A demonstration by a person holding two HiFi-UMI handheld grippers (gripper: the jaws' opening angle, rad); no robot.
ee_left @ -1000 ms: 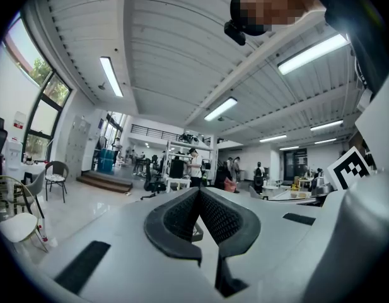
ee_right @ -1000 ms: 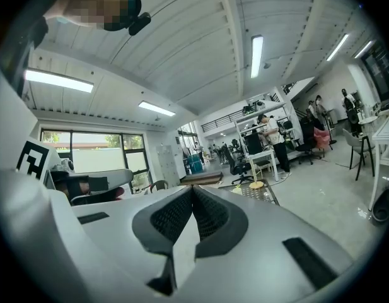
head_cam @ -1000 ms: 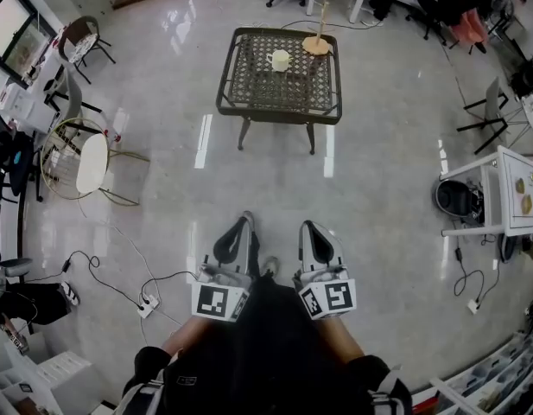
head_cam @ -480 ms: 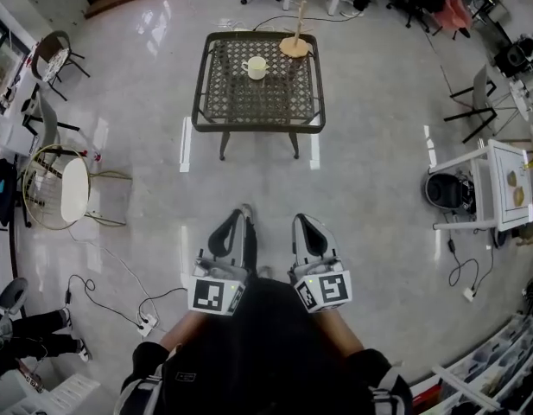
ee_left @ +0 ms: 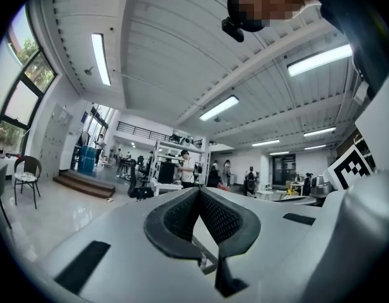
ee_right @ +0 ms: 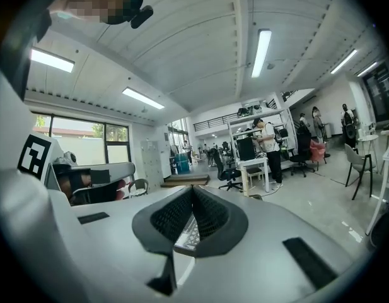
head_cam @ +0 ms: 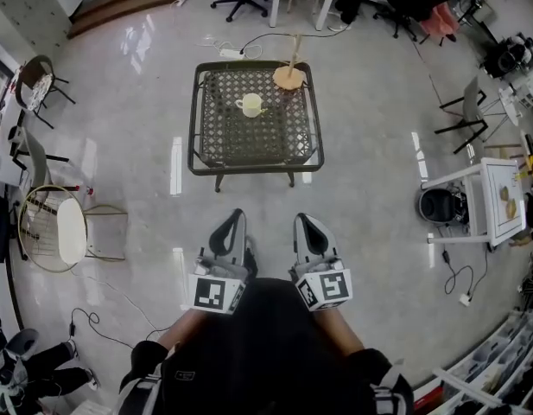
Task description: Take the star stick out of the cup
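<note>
In the head view a cream cup [head_cam: 250,105] stands on a dark metal mesh table [head_cam: 216,150], far ahead of me. Beside it, at the table's back right, a thin stick [head_cam: 293,52] rises from a round tan base [head_cam: 288,78]; whether it carries a star is too small to tell. Both grippers are held close to my body, well short of the table. My left gripper [head_cam: 236,223] and right gripper [head_cam: 302,223] point forward with jaws shut and nothing between them. The left gripper [ee_left: 199,191] and right gripper [ee_right: 193,188] in their own views show only the room and ceiling.
A wire chair with a white seat [head_cam: 59,230] stands at the left, with other chairs [head_cam: 34,80] behind it. A white side table [head_cam: 499,199] and a dark round bin [head_cam: 439,204] are at the right. Cables [head_cam: 102,331] lie on the floor at lower left. Office chairs and desks line the far side.
The table with the cup and stick has come nearer in the head view and shifted down the frame. Both grippers stay shut in the same place by my body.
</note>
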